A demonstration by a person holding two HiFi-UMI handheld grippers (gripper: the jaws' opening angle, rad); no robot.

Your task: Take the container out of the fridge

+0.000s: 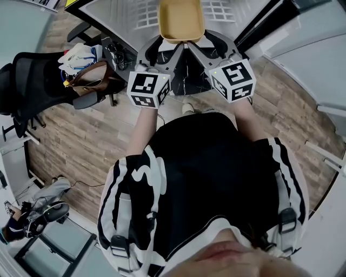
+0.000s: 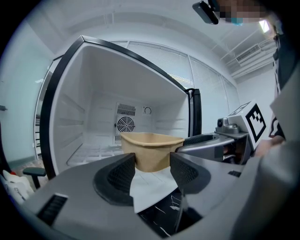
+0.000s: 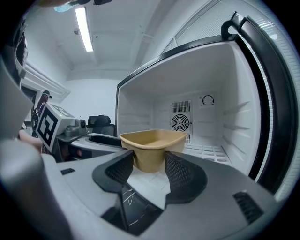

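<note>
Both grippers hold a tan paper container point(image 1: 181, 19), an open and empty tub, in front of the open fridge point(image 1: 141, 15). My left gripper point(image 1: 163, 43) is shut on its near left corner and my right gripper point(image 1: 202, 42) on its near right corner. In the left gripper view the container point(image 2: 151, 150) sits between the jaws of the left gripper point(image 2: 152, 169), with the fridge's white interior point(image 2: 101, 108) and back fan behind it. The right gripper view shows the same container point(image 3: 152, 146) pinched in the right gripper point(image 3: 149, 167).
The fridge cavity point(image 3: 206, 122) is bare, with white shelves low down and black-edged walls. An office chair point(image 1: 48, 81) piled with bags point(image 1: 89, 67) stands at the left on the wood floor. Another person point(image 1: 32, 211) sits low at the left.
</note>
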